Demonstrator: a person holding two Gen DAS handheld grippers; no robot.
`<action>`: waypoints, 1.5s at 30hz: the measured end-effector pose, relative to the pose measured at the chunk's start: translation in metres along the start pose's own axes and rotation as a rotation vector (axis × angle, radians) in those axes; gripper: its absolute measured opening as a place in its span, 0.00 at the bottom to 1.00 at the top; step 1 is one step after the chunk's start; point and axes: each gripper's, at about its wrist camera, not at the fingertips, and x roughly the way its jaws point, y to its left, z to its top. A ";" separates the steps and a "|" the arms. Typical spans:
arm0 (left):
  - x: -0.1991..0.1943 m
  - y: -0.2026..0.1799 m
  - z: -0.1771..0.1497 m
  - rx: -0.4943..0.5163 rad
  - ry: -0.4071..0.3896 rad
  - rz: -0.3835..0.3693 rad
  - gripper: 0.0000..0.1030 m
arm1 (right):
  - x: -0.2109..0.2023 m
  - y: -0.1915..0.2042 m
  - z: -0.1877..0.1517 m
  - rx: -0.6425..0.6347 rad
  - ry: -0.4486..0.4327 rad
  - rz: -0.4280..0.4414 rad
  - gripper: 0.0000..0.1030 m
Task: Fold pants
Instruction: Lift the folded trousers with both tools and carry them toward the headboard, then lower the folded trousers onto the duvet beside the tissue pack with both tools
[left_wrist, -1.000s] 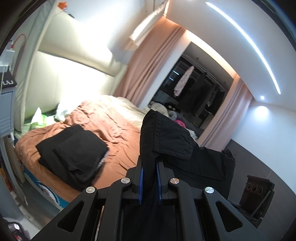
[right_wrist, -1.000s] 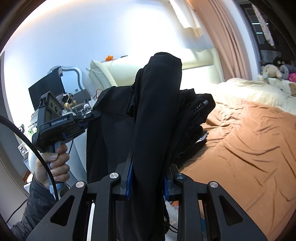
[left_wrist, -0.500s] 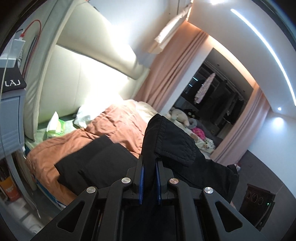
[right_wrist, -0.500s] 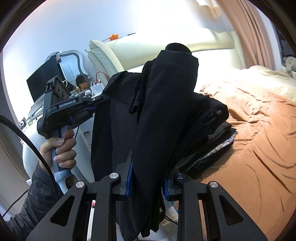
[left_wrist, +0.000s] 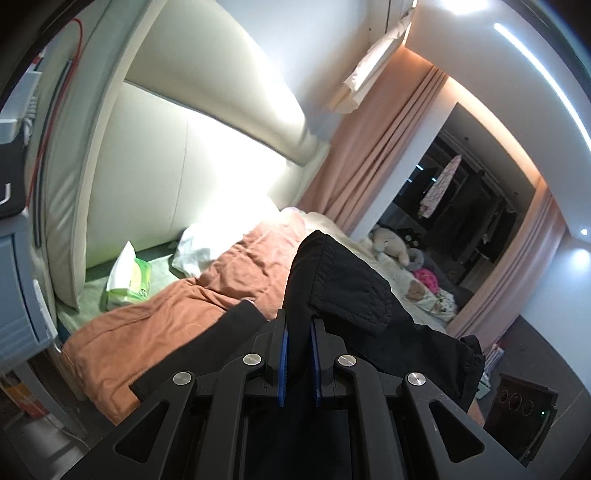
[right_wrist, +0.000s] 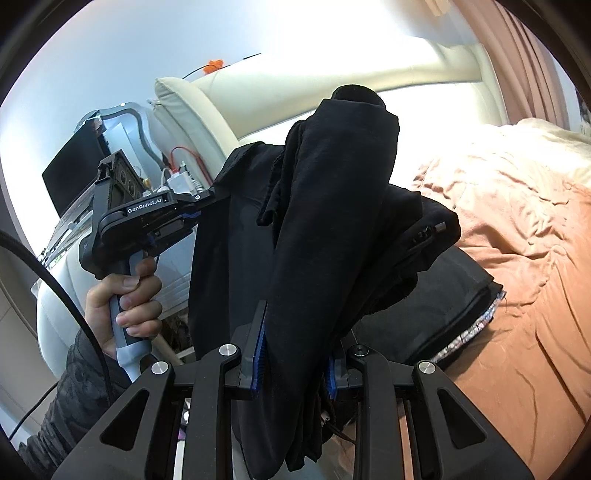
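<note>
- An orange blanket (left_wrist: 155, 325) is being spread across the bed.
- A green tissue pack (left_wrist: 129, 277) is lying beside a white pillow (left_wrist: 207, 247).
- Stuffed toys (left_wrist: 391, 247) are lying near pink curtains (left_wrist: 369, 147).

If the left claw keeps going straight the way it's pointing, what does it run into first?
Probably the folded black clothes lying on the orange blanket just ahead of and below the left claw, which is shut on the black pants. Depth is hard to judge here.

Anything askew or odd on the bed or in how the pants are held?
Nothing stands out. The black fabric pants hang bunched between the left claw and right claw, above the rumpled orange bedspread.
</note>
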 end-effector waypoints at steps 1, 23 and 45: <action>0.004 0.001 0.002 0.000 0.003 0.005 0.10 | 0.006 0.000 0.001 0.005 0.002 0.003 0.22; 0.144 0.007 0.035 0.027 0.136 0.115 0.10 | 0.041 -0.092 0.015 0.192 0.037 0.036 0.22; 0.168 0.008 -0.005 0.083 0.240 0.259 0.65 | 0.000 -0.133 -0.023 0.305 0.055 -0.059 0.57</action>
